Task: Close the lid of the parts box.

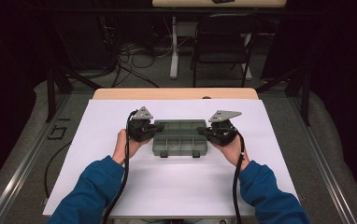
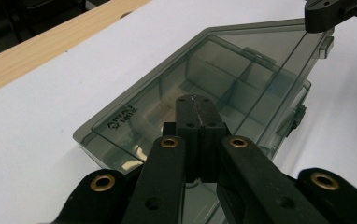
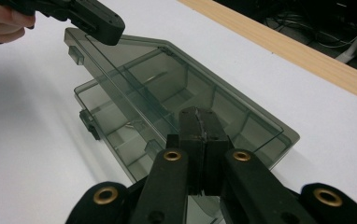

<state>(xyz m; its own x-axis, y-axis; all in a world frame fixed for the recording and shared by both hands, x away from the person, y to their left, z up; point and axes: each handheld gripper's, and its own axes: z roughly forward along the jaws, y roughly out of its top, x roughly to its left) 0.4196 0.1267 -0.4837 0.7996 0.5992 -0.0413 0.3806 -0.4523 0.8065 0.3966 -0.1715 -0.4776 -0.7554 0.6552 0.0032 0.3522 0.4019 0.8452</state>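
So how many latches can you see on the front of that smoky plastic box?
2, both on the organizer box's near front edge: left latch and right latch. Others may be hidden elsewhere.

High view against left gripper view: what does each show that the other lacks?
High view alone: both blue sleeves, the chair and floor cables beyond the table, the left gripper from outside.
Left gripper view alone: embossed lettering on the lid and the dividers up close.
Both: the smoky box, the white sheet, the right gripper at the box's end.
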